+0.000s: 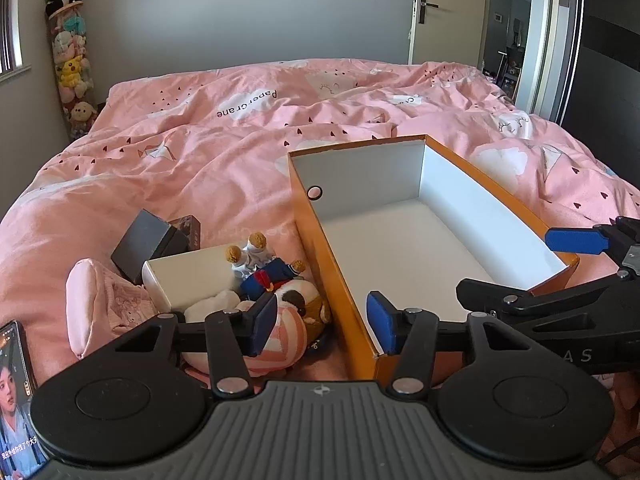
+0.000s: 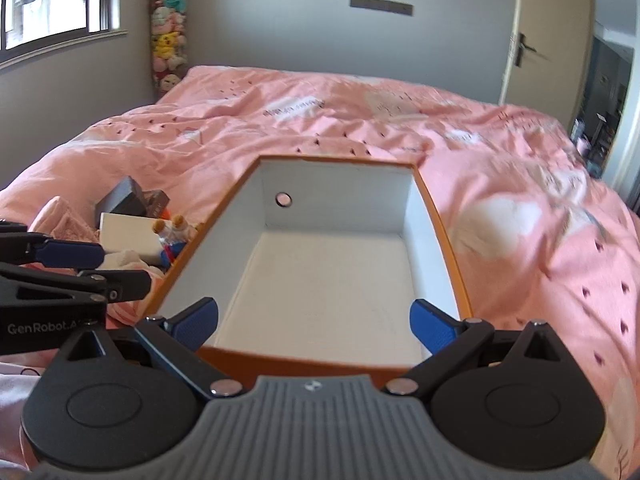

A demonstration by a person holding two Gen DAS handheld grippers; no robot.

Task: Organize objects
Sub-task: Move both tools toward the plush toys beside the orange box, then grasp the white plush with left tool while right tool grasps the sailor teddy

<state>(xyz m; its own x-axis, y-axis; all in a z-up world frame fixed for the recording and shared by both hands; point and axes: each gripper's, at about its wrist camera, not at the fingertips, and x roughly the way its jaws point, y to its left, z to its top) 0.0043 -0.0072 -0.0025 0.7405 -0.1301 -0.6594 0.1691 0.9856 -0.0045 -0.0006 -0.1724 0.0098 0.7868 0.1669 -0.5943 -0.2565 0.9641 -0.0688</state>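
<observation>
An orange cardboard box (image 1: 320, 248) with a white, empty inside lies on the pink bed. My left gripper (image 1: 322, 324) straddles the box's near left wall: one blue pad is inside the box, the other hangs outside over a plush toy (image 1: 296, 312). Neither pad presses on the wall, so the gripper is open. My right gripper (image 2: 314, 322) is wide open across the near end of the box (image 2: 304, 364), with its fingers (image 1: 576, 240) over the box's right rim. Left of the box sit a small white box (image 1: 180, 280) and a blue-dressed figure (image 1: 268, 276).
A dark box (image 1: 144, 244) and a pink cloth (image 1: 100, 312) lie further left. A phone (image 1: 16, 396) with a lit screen sits at the near left. The pink duvet (image 1: 240, 152) spreads behind. A column of plush toys (image 1: 72, 60) stands in the corner, and a door (image 1: 448, 8) at the back right.
</observation>
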